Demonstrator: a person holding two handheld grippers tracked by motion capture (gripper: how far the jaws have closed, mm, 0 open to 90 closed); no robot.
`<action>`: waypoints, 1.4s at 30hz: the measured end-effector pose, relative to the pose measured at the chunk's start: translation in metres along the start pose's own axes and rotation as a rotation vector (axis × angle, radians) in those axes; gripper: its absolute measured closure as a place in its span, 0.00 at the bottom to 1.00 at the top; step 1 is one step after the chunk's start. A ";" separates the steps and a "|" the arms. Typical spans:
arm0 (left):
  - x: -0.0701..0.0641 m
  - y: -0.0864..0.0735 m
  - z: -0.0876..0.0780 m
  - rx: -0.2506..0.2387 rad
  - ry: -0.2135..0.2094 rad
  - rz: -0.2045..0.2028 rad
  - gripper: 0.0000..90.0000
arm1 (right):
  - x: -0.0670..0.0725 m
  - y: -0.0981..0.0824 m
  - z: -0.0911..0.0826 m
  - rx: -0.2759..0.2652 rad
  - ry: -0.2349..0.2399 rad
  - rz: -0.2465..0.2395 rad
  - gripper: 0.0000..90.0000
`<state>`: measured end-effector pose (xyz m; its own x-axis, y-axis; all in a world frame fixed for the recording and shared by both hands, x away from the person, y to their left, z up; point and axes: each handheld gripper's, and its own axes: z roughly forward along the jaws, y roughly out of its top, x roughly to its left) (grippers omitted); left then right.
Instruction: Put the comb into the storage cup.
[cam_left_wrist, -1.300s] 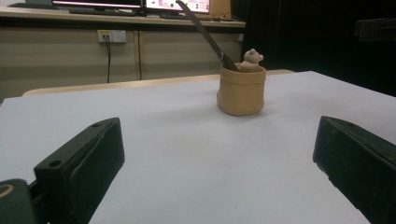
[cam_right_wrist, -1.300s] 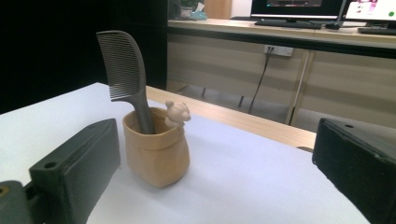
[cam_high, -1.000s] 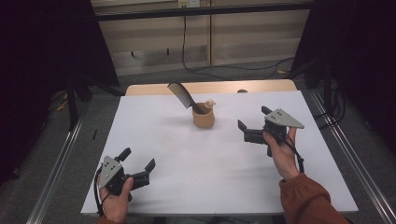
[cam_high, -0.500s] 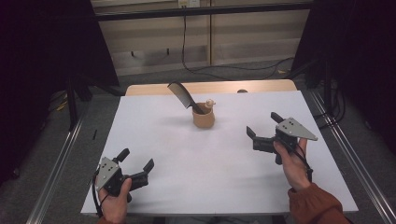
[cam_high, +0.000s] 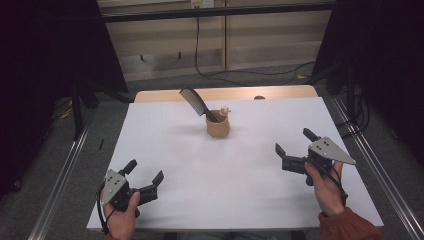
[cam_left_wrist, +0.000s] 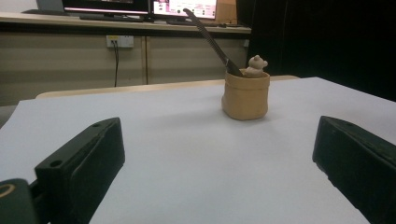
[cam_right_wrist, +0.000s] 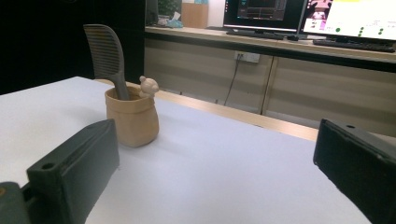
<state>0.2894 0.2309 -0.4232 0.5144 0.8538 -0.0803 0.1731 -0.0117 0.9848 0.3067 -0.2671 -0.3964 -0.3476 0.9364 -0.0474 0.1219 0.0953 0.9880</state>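
black two-jaw grippers; grey three-cornered plate with screws; rust-orange sleeve; black cables

No legible text, label, brand, number or sign anywhere. Bright windows glowing on the monitors at twelve to one o'clock in the right gripper view, yet too blurred and small to read.

White table on grey floor, wooden edge at far side. Beyond, beige cabinets with trailing cable and wall socket. Lit monitors on counter above. Black curtains both sides. Metal rails flanking.
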 end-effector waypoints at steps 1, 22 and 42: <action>-0.001 0.000 0.000 0.004 -0.003 0.000 0.03 | -0.001 -0.001 -0.002 -0.001 -0.002 0.003 0.00; -0.004 0.001 -0.003 0.001 0.015 0.004 0.05 | -0.009 -0.025 -0.038 0.036 -0.060 0.006 0.00; -0.001 0.001 -0.004 -0.011 0.017 0.002 0.04 | -0.013 -0.043 -0.059 0.054 -0.118 -0.008 0.00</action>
<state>0.2856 0.2317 -0.4219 0.5000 0.8627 -0.0756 0.1626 -0.0078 0.9867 0.2506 -0.3031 -0.4297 -0.2370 0.9686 -0.0752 0.1703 0.1176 0.9783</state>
